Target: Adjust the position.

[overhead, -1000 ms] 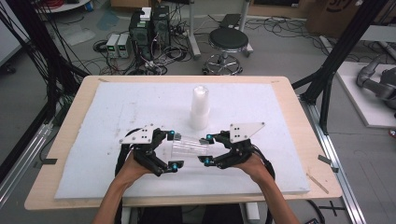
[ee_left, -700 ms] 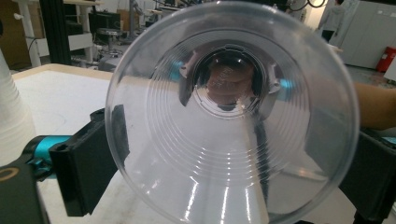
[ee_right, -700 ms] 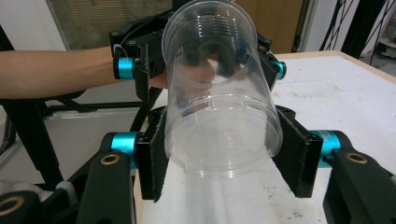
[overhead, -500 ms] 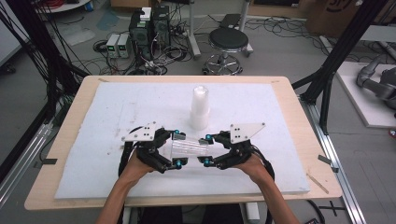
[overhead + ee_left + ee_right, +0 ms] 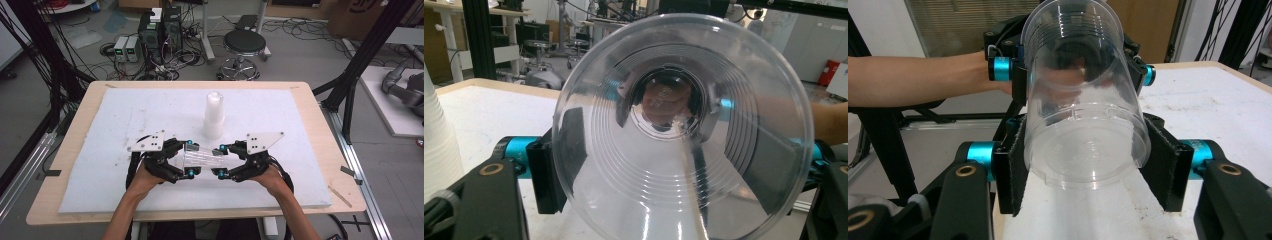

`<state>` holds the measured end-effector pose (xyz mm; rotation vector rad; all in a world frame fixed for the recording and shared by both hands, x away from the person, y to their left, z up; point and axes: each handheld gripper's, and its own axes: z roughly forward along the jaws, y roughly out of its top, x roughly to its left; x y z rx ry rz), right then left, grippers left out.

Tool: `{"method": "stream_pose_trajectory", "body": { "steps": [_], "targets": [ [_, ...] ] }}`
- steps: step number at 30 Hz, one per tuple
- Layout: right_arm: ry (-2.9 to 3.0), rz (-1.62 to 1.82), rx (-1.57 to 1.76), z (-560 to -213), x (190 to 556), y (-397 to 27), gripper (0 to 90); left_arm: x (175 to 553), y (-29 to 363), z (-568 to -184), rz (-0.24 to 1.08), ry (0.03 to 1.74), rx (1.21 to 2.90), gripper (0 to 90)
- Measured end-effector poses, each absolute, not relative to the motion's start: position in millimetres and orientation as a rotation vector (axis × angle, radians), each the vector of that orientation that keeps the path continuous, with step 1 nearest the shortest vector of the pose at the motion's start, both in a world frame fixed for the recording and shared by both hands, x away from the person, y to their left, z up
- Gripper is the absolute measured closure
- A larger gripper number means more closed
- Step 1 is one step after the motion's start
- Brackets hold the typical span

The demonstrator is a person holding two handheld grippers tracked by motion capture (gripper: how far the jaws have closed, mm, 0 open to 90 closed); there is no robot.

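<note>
I note a stack of white cups (image 5: 214,115) standing upright on my white mat (image 5: 100,130), behind the work area. Beyond the wooden table (image 5: 320,120): a black stool (image 5: 243,45) and electronics boxes (image 5: 161,30) among floor cables.

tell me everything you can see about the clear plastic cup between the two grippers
The clear plastic cup is see-through, thin-walled and tapered, with fine ridges ringing its wall near the rim and a flat round base. It lies on its side above the white mat. The right gripper clamps its base end, both pads pressing the wall. The left gripper sits at the wide rim end; its jaws have just been closing around the cup. It looks empty. It may be more than one nested cup; I cannot tell.
</note>
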<state>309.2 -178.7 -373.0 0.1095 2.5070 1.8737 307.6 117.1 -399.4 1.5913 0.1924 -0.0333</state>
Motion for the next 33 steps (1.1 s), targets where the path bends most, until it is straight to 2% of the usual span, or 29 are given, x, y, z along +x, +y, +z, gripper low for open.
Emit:
{"method": "stream_pose_trajectory", "body": {
  "steps": [33],
  "targets": [
    [2.526, 1.877, 0.075, -375.2, 309.6, -178.4, 42.3, 307.4, 117.3, -399.7, -0.06, 0.176, 1.61, 25.9]
  ]
}}
